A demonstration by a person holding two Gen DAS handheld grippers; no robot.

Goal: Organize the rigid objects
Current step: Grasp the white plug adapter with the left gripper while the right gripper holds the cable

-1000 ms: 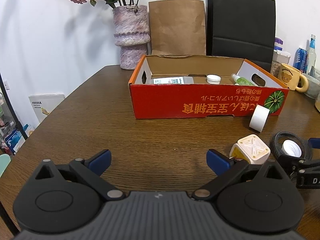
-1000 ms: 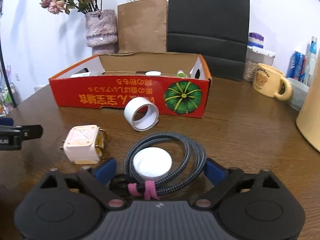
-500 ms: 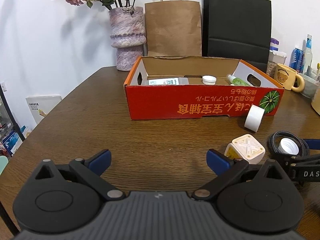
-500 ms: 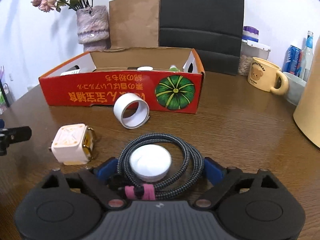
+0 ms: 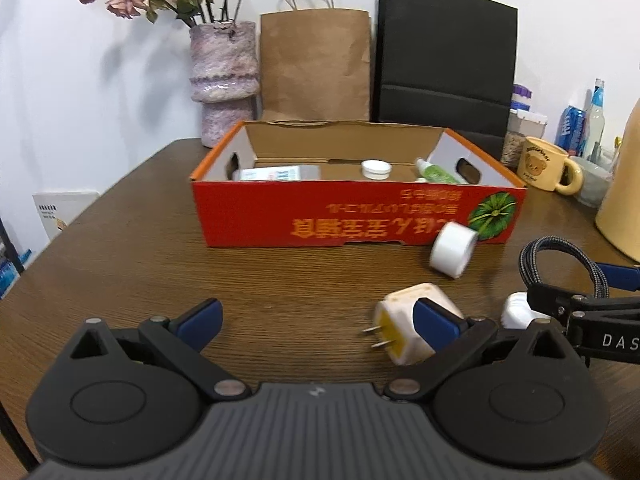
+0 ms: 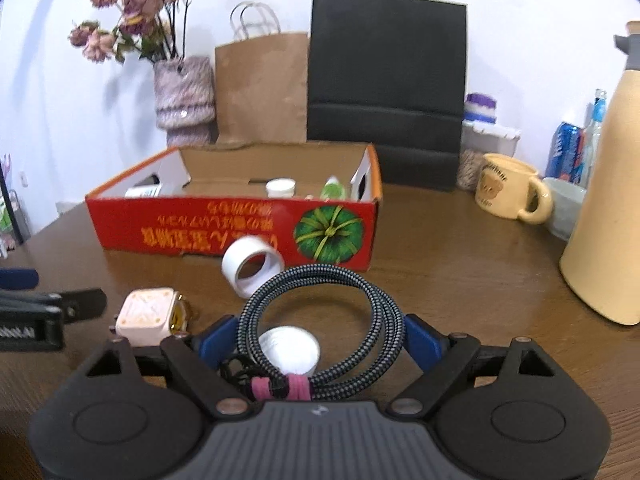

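Brown wood-grain desk (image 5: 132, 256) fills both views, with a white wall behind it. On the right gripper (image 6: 318, 338) the jaws are closing around a coiled braided cable (image 6: 320, 320) bound by a pink strap (image 6: 280, 387); the blue pads sit at the coil's two sides, and whether they press on it cannot be told. A white puck (image 6: 290, 349) lies inside the coil. On the left gripper (image 5: 318, 322) the jaws stand wide open and hold nothing; the right-hand pad is just beside a cream plug adapter (image 5: 404, 322) lying on its side with its prongs toward the gap. Beyond these, a white tape roll (image 6: 252, 266) leans at the front wall of a red cardboard box (image 5: 352, 220) near the desk's middle. Inside the box lie a white carton (image 5: 276, 173), a white cap (image 5: 375, 168) and a green tube (image 5: 434, 172). Along the far edge stand a purple vase (image 5: 224, 80), a brown paper bag (image 5: 316, 64) and a black paper bag (image 5: 444, 64). Toward the right edge sit a bear mug (image 6: 510, 191) and a cream jug (image 6: 608, 208).
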